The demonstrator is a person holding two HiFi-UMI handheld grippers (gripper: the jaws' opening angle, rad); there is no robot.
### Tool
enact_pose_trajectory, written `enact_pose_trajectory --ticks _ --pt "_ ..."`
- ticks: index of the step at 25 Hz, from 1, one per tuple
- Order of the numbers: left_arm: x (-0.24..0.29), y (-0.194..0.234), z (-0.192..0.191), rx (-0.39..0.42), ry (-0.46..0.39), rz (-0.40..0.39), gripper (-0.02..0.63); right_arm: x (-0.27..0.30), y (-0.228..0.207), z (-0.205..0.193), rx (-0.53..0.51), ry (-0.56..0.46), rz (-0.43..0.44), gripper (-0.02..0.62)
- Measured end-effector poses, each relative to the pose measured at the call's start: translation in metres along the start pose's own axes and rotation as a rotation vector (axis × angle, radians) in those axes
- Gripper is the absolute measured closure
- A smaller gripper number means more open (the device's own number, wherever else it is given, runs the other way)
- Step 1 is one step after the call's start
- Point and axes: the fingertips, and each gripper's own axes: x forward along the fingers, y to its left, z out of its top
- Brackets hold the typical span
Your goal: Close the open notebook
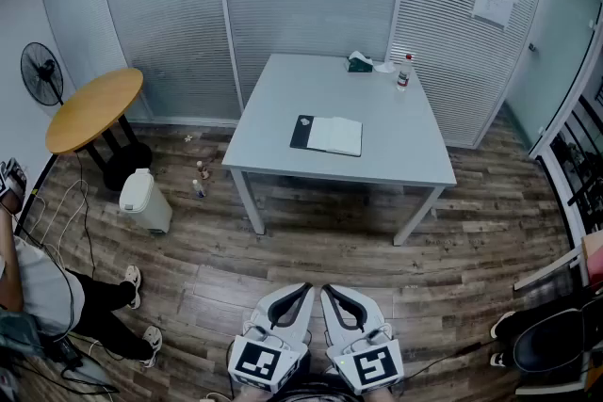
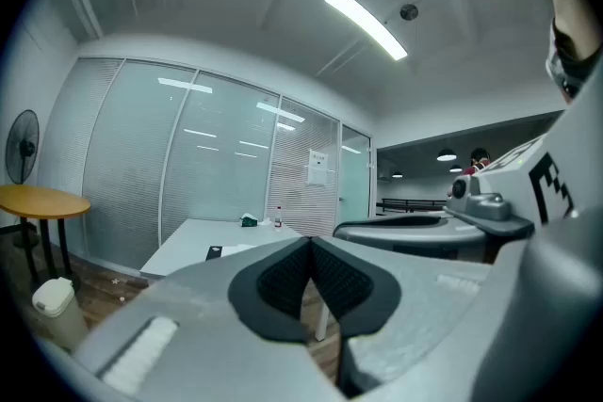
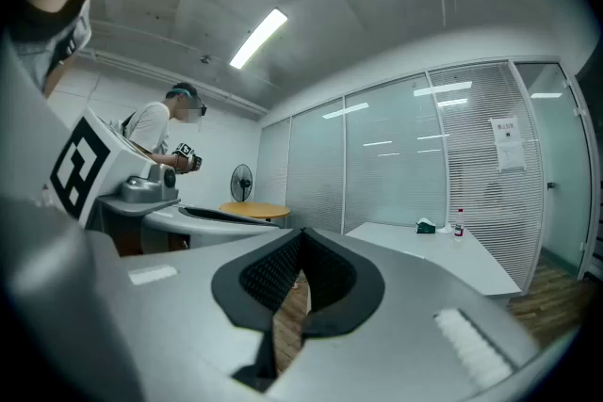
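Note:
An open notebook with white pages and a dark cover edge at its left lies flat near the middle of the pale grey table. Both grippers hang at the bottom of the head view, well short of the table and over the wooden floor. My left gripper is shut with nothing between its jaws, and my right gripper beside it is shut and empty too. In the left gripper view the left gripper points level at the table, where the notebook shows small. The right gripper has its black pads meeting.
A small bottle and a dark green object stand at the table's far edge. A round wooden table, a fan and a white bin are at the left. A person sits low on the left.

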Motion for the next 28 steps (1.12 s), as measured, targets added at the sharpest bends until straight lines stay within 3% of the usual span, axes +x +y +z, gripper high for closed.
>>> enact_pose_trajectory --ticks 8,12,21,28 --pt "0.006 0.013 -0.003 -0.062 -0.006 0.021 0.601 0.015 -0.006 -0.003 0.038 -0.021 0.006 0.592" --pt "0.015 0.030 -0.003 -0.016 -0.014 0.010 0.601 0.031 -0.012 -0.001 0.042 -0.026 -0.004 0.591" --pt "0.040 0.063 0.003 0.004 -0.011 -0.071 0.601 0.077 -0.021 0.002 0.050 -0.046 -0.051 0.591" --pt "0.044 0.086 0.006 -0.010 -0.008 -0.084 0.592 0.096 -0.021 0.007 0.063 -0.058 -0.085 0.565"
